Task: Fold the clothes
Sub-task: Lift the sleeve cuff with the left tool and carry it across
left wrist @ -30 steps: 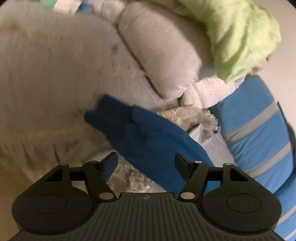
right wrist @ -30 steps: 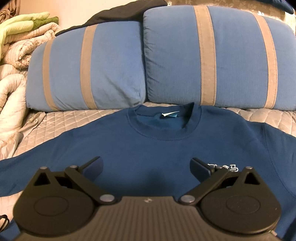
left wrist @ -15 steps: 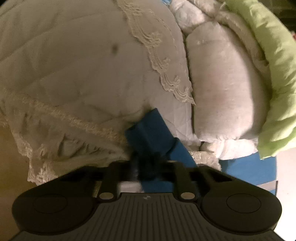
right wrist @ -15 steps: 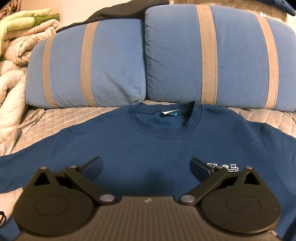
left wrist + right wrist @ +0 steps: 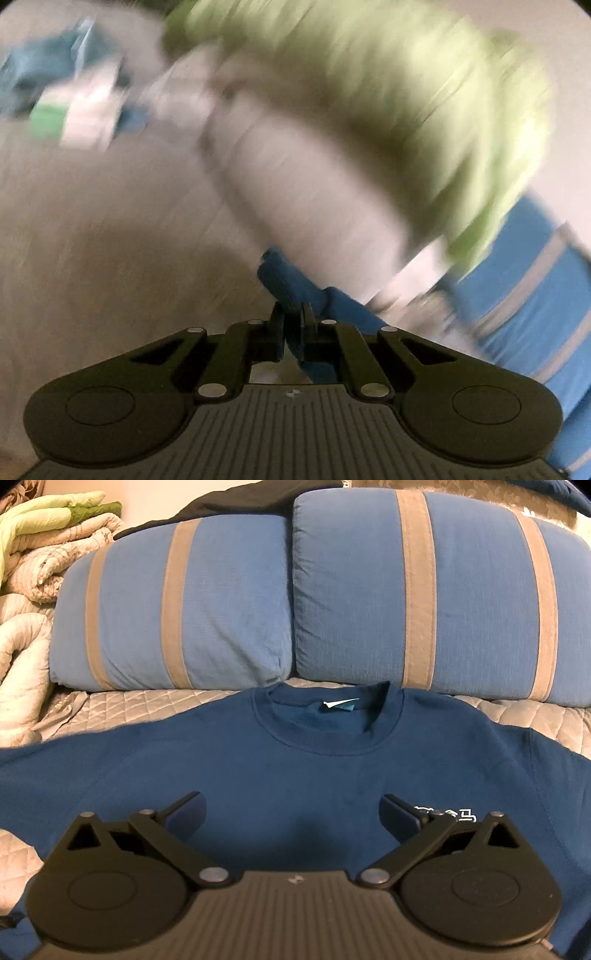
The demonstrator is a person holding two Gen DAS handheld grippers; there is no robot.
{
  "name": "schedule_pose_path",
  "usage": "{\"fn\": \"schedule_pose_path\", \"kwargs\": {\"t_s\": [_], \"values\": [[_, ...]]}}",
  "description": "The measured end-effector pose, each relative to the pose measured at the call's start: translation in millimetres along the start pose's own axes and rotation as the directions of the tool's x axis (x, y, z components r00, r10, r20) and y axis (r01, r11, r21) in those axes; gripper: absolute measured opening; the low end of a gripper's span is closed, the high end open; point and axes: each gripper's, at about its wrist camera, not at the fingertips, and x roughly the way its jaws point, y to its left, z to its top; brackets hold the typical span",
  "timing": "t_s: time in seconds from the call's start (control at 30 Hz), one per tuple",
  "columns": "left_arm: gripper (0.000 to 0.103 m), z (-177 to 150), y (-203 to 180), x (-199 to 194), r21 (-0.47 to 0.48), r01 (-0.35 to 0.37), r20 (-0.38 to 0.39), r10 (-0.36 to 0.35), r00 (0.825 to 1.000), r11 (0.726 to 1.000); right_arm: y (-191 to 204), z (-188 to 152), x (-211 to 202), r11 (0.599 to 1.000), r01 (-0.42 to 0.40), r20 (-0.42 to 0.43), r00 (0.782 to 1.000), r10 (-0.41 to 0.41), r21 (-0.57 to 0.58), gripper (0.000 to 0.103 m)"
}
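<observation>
Quilted bed (image 5: 155,698) is carrying the blue sweatshirt (image 5: 295,775), lying flat below two pillows; left claw (image 5: 293,325) is pinching its sleeve (image 5: 291,284), seemingly folding inward; right claw (image 5: 291,812) is hovering wide open, gripping nothing

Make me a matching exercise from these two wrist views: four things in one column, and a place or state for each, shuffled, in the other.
Things:
1. left gripper
2. right gripper
3. sweatshirt
4. pillows

Places or states:
A. blue with tan stripes, side by side behind the collar
B. open, above the chest
C. spread flat on the quilted bed cover
D. shut on blue fabric, view blurred

Pairs: 1-D, 2-B, 3-C, 4-A
</observation>
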Motion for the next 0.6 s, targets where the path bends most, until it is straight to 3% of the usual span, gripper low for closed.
{"fn": "schedule_pose_path", "kwargs": {"t_s": [0.07, 0.17, 0.23, 0.33, 0.43, 0.6], "values": [[0.009, -12.4, 11.3, 14.3, -0.043, -0.033, -0.047, 0.031, 0.998, 0.999, 0.4, -0.4, -0.1, 1.0, -0.003, -0.001, 1.0, 0.003, -0.002, 0.103], [0.018, -26.2, 26.5, 28.4, -0.12, -0.074, -0.11, 0.061, 0.992, 0.99, 1.0, -1.4, -0.7, 1.0, 0.0, 0.001, 1.0, 0.0, -0.011, 0.103], [0.043, -26.2, 34.6, 28.8, -0.178, -0.091, -0.119, 0.07, 0.99, 0.98, 0.7, -1.7, -0.3, 1.0, -0.001, -0.001, 1.0, 0.001, -0.008, 0.103], [0.06, -24.3, 44.0, 21.0, -0.242, -0.085, -0.097, 0.063, 0.993, 0.967, 0.4, -2.1, 0.3, 1.0, -0.005, -0.004, 1.0, 0.005, -0.002, 0.103], [0.06, -24.1, 55.7, 6.1, -0.303, -0.033, -0.069, 0.013, 0.998, 0.952, 1.0, -2.3, -0.9, 1.0, -0.013, 0.001, 1.0, 0.013, -0.005, 0.103], [0.06, -32.7, 76.8, -3.8, -0.448, 0.048, -0.047, -0.076, 0.996, 0.893, 4.3, -3.7, -3.8, 0.999, -0.039, 0.018, 0.999, 0.04, -0.028, 0.103]]}}
